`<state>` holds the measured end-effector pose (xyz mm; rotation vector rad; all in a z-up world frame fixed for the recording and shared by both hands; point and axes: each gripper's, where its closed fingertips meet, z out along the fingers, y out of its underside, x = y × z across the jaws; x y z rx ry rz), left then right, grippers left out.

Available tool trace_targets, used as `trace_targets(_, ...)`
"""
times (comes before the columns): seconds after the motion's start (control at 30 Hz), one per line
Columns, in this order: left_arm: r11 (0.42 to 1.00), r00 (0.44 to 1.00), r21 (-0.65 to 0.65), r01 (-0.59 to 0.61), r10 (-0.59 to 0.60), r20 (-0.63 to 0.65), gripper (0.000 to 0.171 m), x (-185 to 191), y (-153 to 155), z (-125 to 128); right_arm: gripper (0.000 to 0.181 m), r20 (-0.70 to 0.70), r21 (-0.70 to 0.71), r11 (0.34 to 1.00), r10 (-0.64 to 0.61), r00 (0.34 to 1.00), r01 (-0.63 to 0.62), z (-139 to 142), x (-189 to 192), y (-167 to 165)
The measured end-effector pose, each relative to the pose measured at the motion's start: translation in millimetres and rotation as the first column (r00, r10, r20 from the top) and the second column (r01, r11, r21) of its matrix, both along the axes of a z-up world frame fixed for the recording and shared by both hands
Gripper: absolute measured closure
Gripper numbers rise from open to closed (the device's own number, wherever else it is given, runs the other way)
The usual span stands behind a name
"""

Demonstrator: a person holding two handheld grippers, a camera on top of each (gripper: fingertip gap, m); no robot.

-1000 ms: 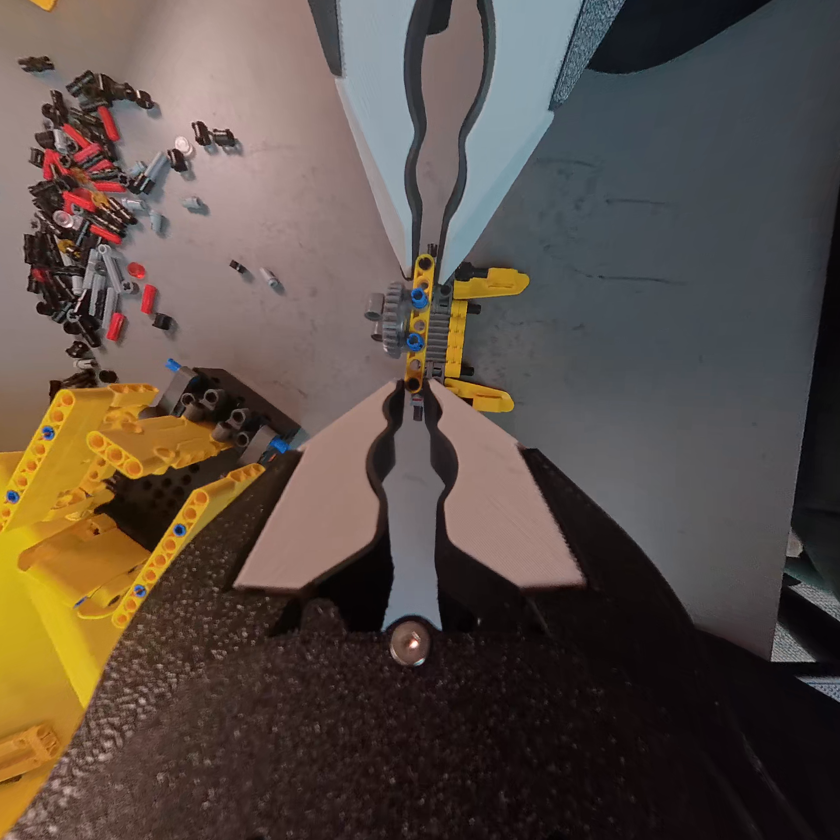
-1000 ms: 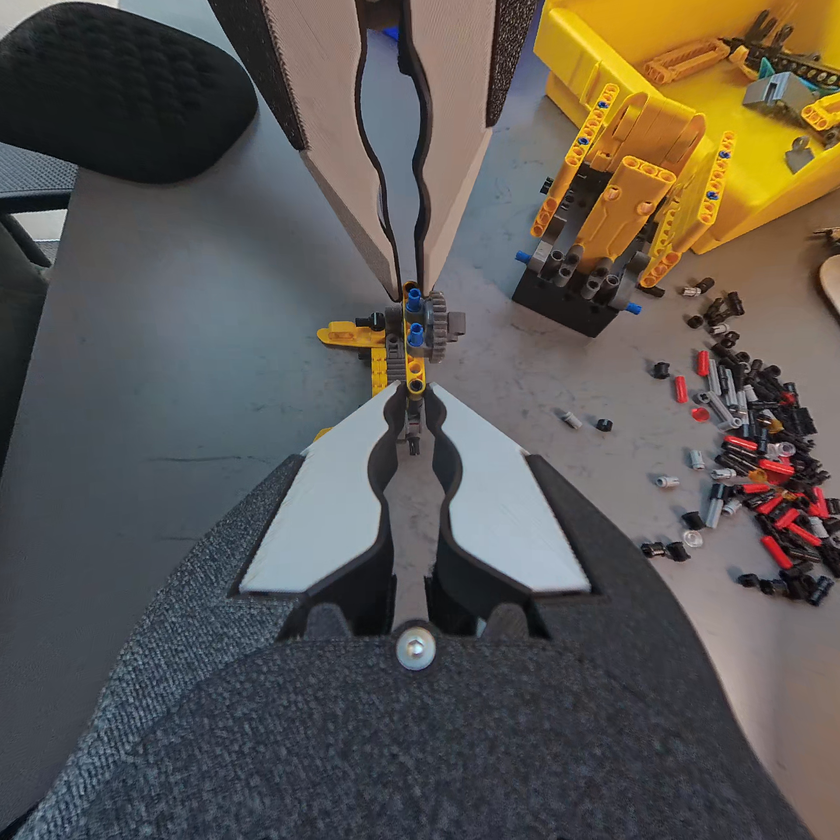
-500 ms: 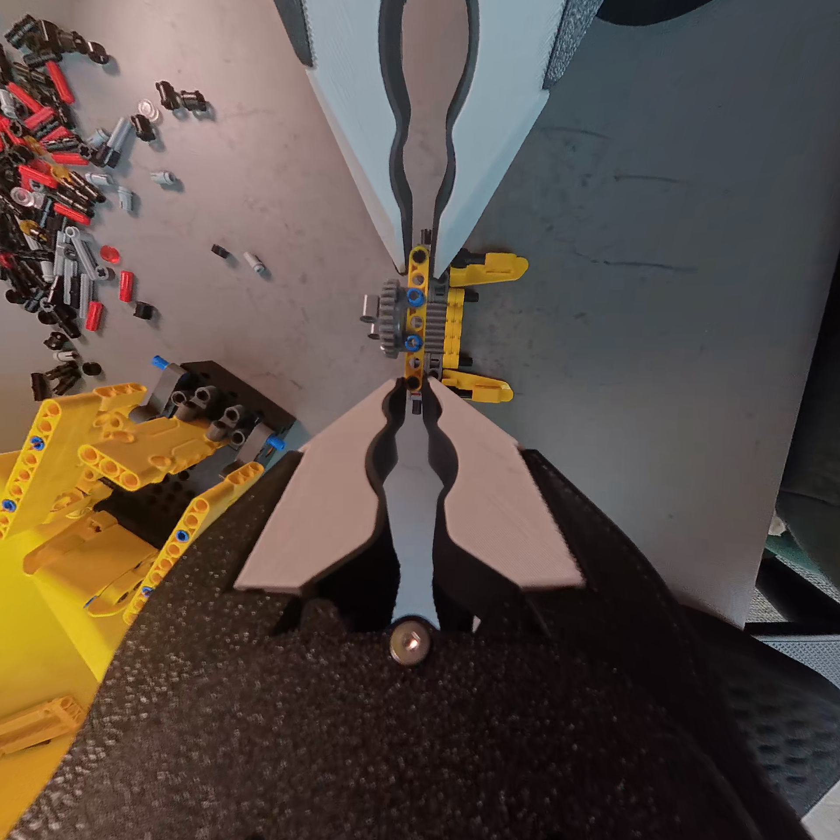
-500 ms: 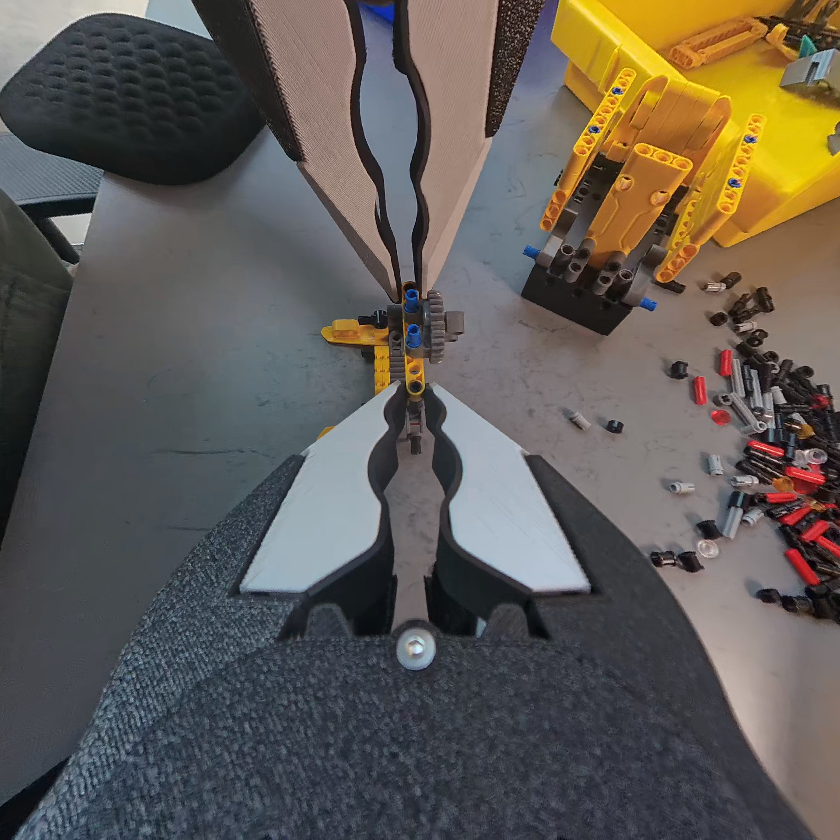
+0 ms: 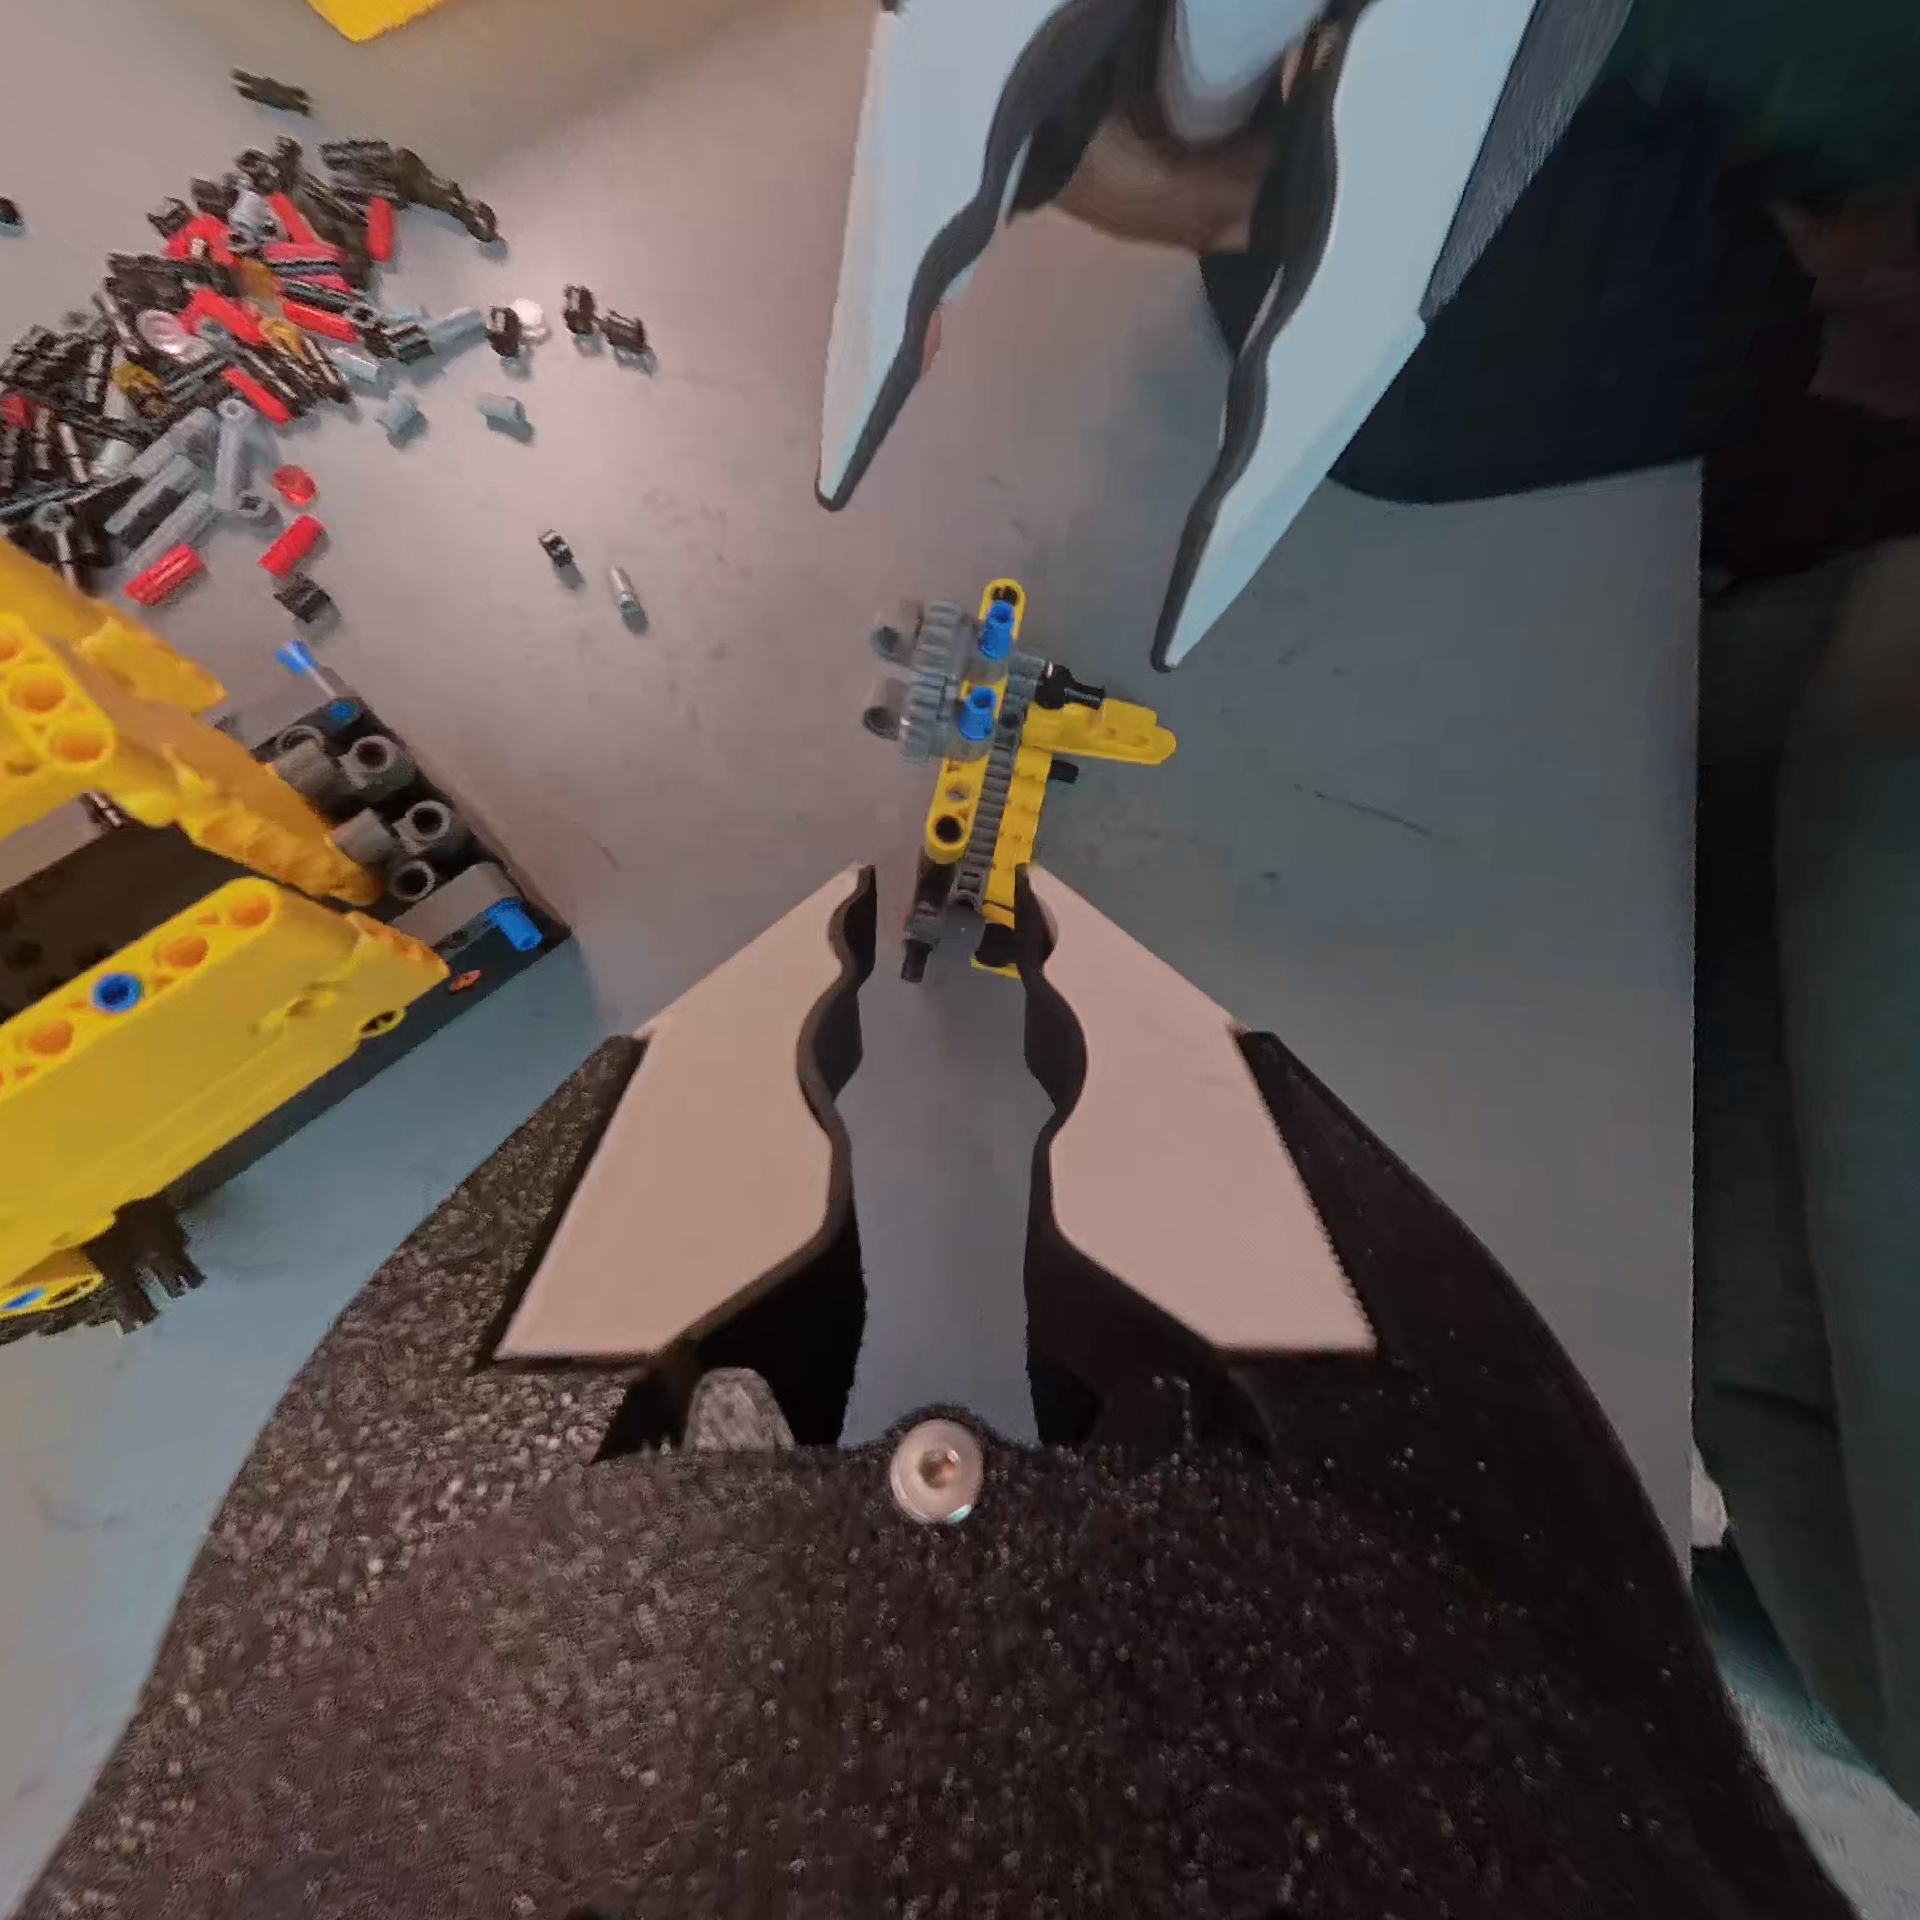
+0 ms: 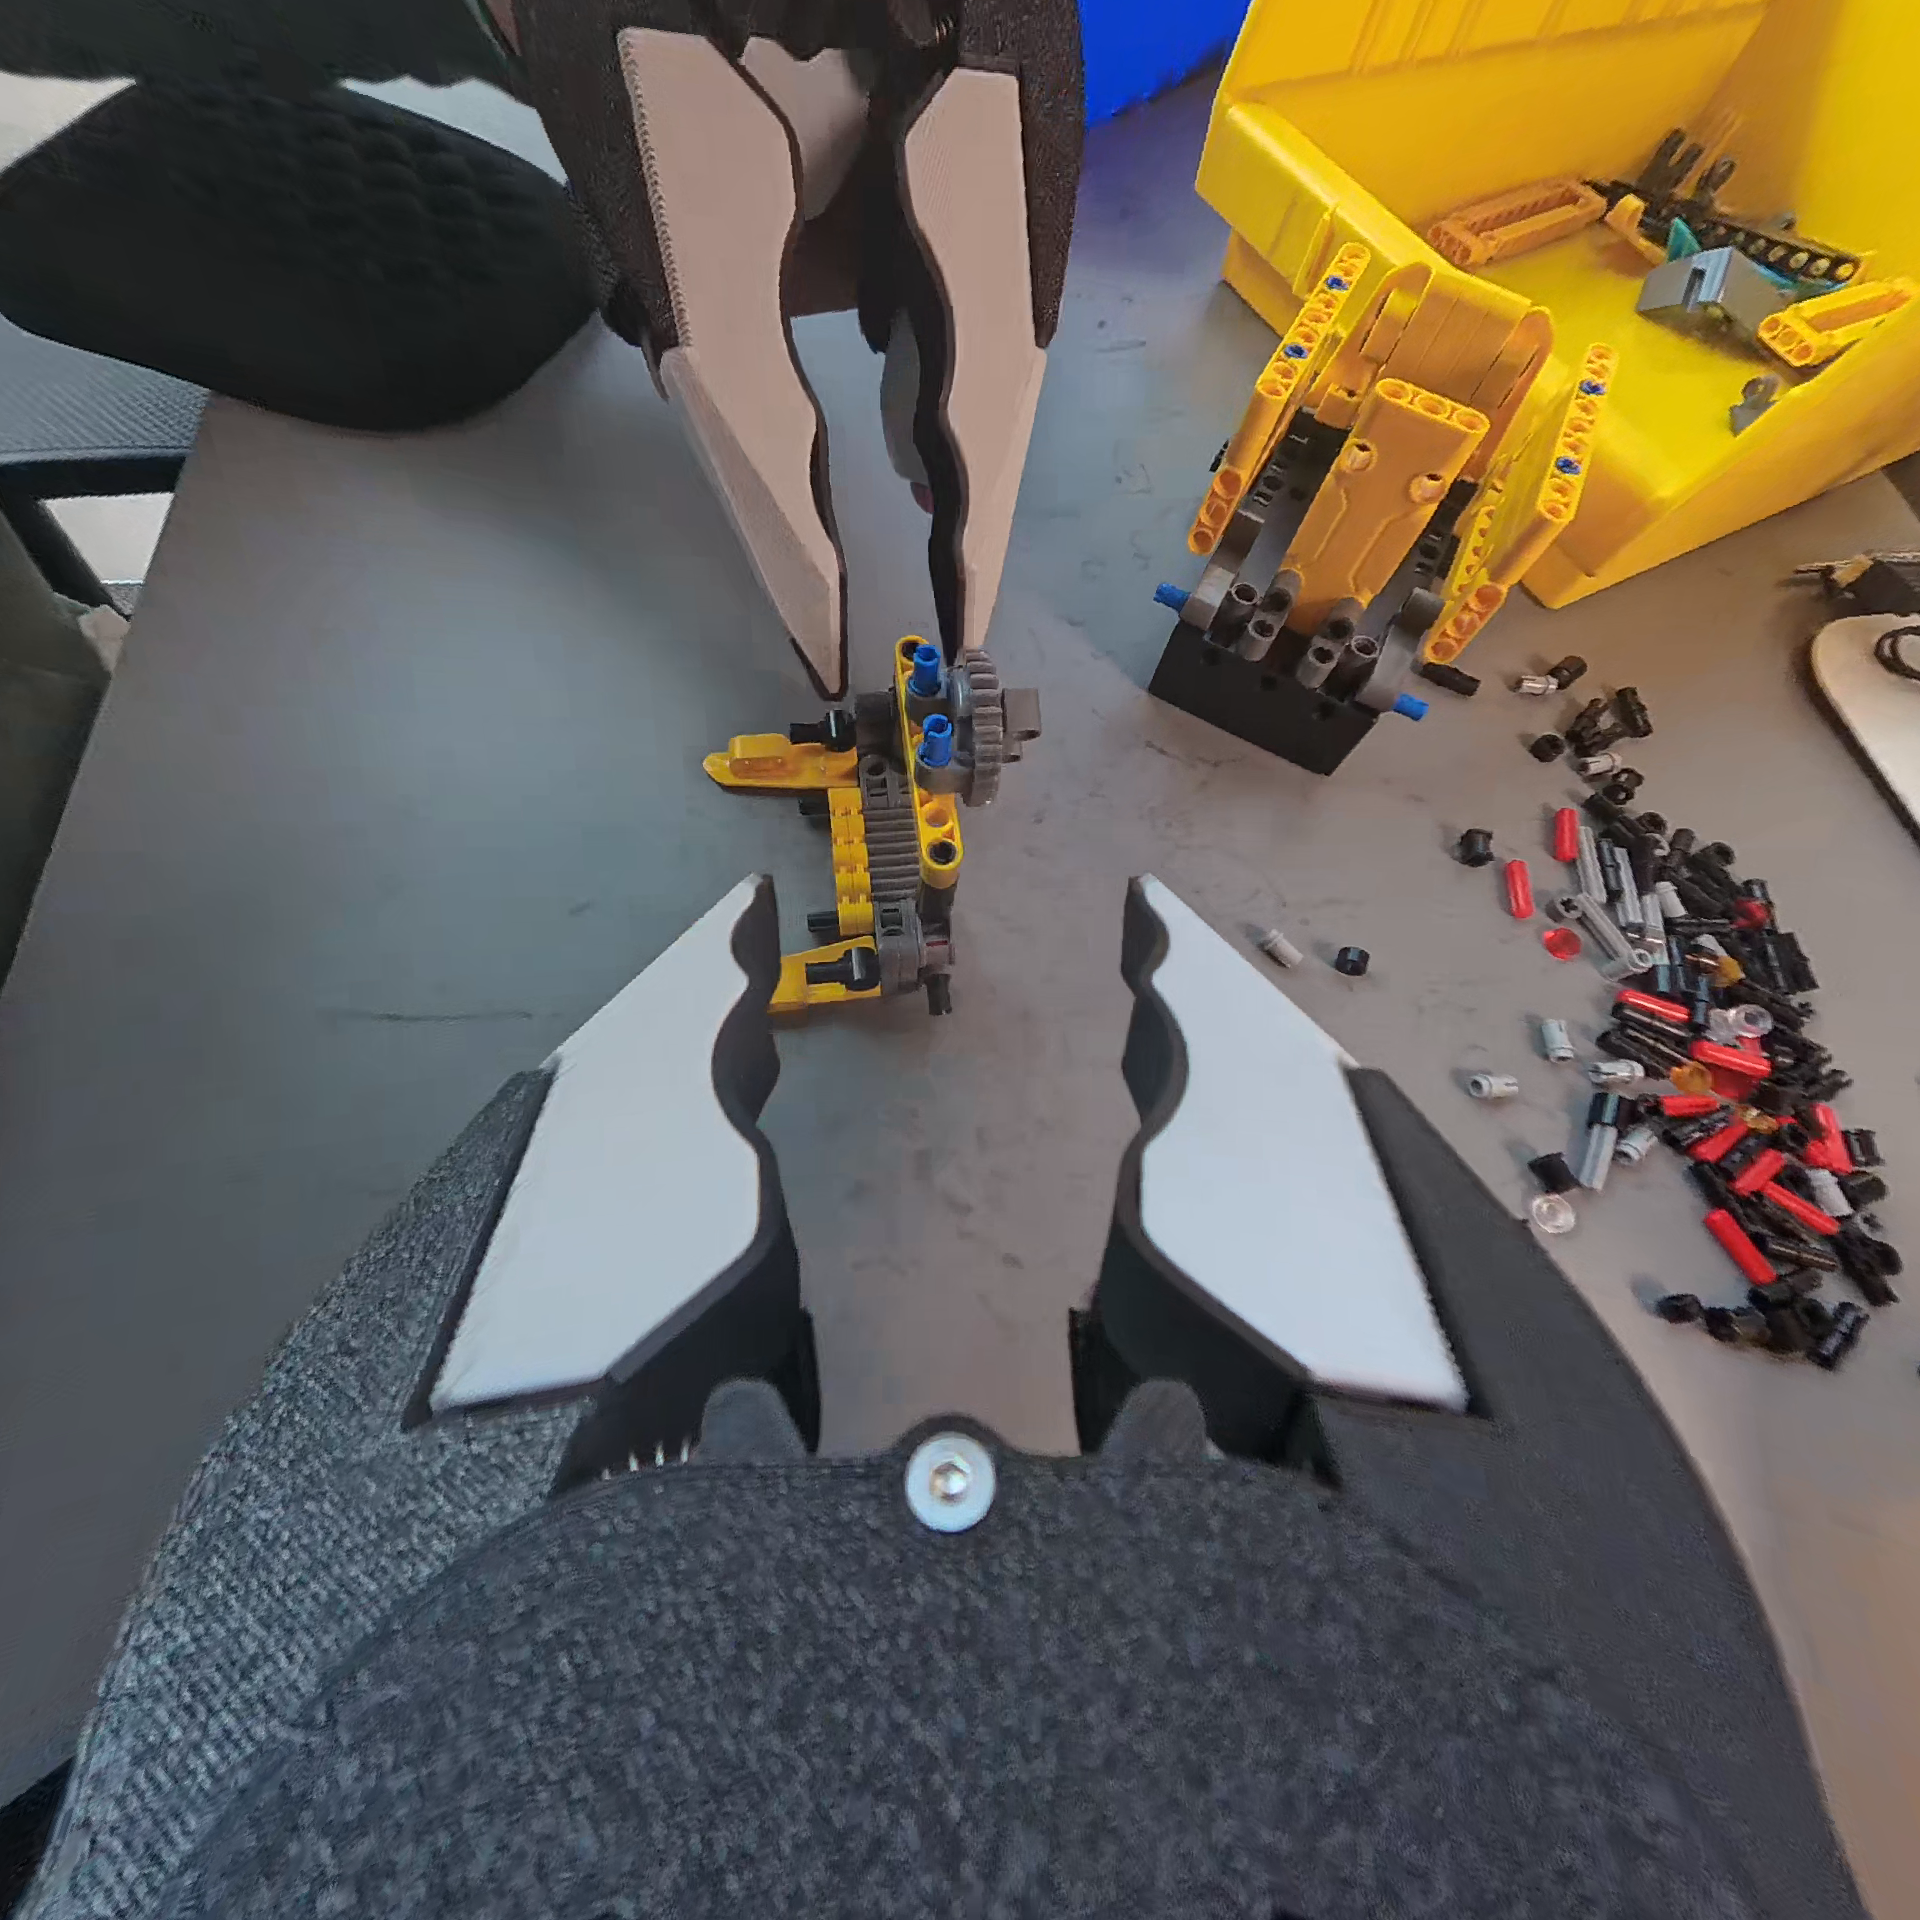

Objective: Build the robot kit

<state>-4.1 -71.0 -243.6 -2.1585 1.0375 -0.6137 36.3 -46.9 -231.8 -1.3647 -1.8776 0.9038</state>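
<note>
At mid-table (image 6: 395, 727), both grippers are letting go. The right gripper (image 6: 951, 894), clenched on the yellow assembly (image 6: 894, 831) half a second ago, is now standing wide open, its pale fingers (image 6: 644, 1143) spread well clear, with the near end of the piece lying just ahead of the left-hand tip at 12 o'clock. The left gripper (image 5: 945, 904) is opening too: its tan fingers (image 5: 727, 1122) are parted, loosely straddling the assembly's end rather than pinching it, the piece sitting closer to the right-hand tip. Seen from the right wrist, that gripper is hanging at 12 o'clock, tips either side of the blue pins. From the left wrist, the right gripper (image 5: 997, 566) is lifting off at 12 o'clock, blurred with motion.

So the assembly (image 5: 987, 769) is resting on the table by itself, gears to one side and yellow arms out to the other, no longer stretched between two grips.

Off at 2 o'clock from the right wrist, the big yellow model (image 6: 1361, 520) is sitting before the bin (image 6: 1340, 156); the loose pins (image 6: 1714, 1060) are scattered at 3 o'clock.
</note>
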Motion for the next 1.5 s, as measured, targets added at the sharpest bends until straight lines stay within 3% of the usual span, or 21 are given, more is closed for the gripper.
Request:
trace_targets(0.17,0.996,0.98,0.071,-0.06,0.045,0.193,0.146,2,8,7,0.113,-0.01,-0.029,0.999,-0.016,1.0,0.016,-4,-9,-1)
trace_targets(0.43,0.991,0.974,0.128,-0.043,0.013,0.227,0.149,4,1,14,0.167,-0.094,-0.084,0.995,-0.054,0.994,0.046,0,-16,5)
trace_targets(0.63,0.991,0.968,0.119,-0.066,0.035,0.248,0.15,2,1,16,0.16,-0.101,-0.094,0.995,-0.054,0.993,0.045,0,-15,4)
trace_targets(0.8,0.99,0.975,0.126,-0.057,0.029,0.22,0.154,8,0,12,0.144,-0.102,-0.073,0.996,-0.065,0.993,0.058,-1,-15,5)
trace_targets(0.93,0.99,0.981,0.131,-0.058,0.032,0.19,0.156,9,1,9,0.158,-0.123,-0.1,0.994,-0.057,0.991,0.044,4,-14,5)
trace_targets(1.2,0.987,0.99,0.151,-0.061,0.041,0.135,0.163,10,3,3,0.167,-0.047,-0.057,0.998,-0.013,0.999,0.011,-10,-13,-2)
trace_targets(1.5,0.971,0.996,0.23,-0.061,0.045,0.075,0.164,9,7,3,0.174,-0.057,-0.002,1.0,-0.016,0.998,0.016,-10,-12,1)
